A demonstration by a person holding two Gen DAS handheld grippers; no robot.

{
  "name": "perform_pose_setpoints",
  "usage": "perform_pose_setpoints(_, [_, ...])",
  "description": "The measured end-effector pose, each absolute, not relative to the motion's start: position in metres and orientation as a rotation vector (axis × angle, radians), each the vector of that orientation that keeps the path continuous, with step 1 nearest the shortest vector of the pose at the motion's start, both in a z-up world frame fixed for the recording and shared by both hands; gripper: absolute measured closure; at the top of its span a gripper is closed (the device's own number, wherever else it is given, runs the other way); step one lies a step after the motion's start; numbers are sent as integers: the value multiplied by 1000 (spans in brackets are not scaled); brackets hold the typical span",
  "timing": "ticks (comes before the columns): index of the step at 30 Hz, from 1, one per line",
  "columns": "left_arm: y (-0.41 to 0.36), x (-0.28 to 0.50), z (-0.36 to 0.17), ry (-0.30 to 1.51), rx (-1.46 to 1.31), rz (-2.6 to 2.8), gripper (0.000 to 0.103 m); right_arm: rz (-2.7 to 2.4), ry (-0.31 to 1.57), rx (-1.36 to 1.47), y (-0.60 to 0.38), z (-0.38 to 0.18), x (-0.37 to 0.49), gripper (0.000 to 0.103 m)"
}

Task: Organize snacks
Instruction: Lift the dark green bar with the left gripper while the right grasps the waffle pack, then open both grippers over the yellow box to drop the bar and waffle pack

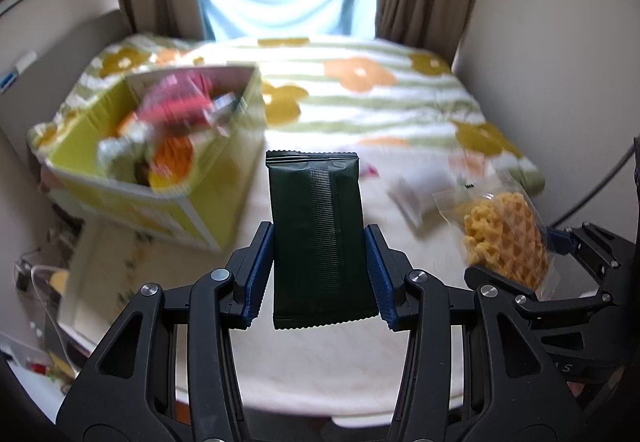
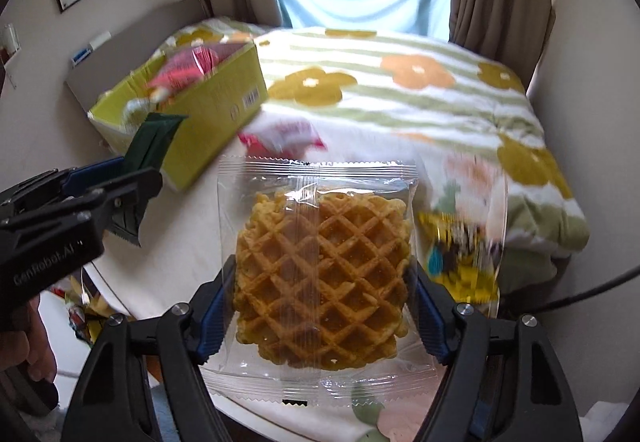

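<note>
My left gripper is shut on a dark green snack packet, which stands upright between the blue pads above the bed. In the right wrist view this left gripper and the green packet hang just in front of the yellow-green box. My right gripper is shut on a clear-wrapped waffle packet, with its pads pressing the packet's two sides. The same waffle packet shows at the right of the left wrist view. The open yellow-green cardboard box sits on the bed's left and holds several snack packets.
Loose snacks lie on the flowered blanket: a white packet, a red-and-white packet and a yellow-and-blue packet. Curtains and a window stand behind the bed. Clutter lies on the floor at the left, and a cable runs along the right.
</note>
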State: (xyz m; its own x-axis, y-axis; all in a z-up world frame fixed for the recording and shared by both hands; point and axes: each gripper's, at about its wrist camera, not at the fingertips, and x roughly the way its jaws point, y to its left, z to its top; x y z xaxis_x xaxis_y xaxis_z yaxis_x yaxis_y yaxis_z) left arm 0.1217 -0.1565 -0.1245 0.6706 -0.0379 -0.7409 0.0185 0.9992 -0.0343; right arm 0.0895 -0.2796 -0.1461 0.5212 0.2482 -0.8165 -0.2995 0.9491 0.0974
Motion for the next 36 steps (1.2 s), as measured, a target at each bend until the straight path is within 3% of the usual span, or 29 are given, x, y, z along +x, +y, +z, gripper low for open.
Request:
perform_pose_setpoints(14, [-4,200,-76,758,-42,-15,61,311,878,-6,-160,-86,164,30])
perform_pose_setpoints(25, [123,276,-104,862,-43,-19,61,318,917,31,-46,-93,229,29])
perform_pose_setpoints(34, [152,334,-144,957,-57,-52,61,311,994,34,-17,-119,258,29])
perform_pose_setpoints(36, [150,338,-146,950,-59,-106,54,310,1006,28,-16,-124,261,29])
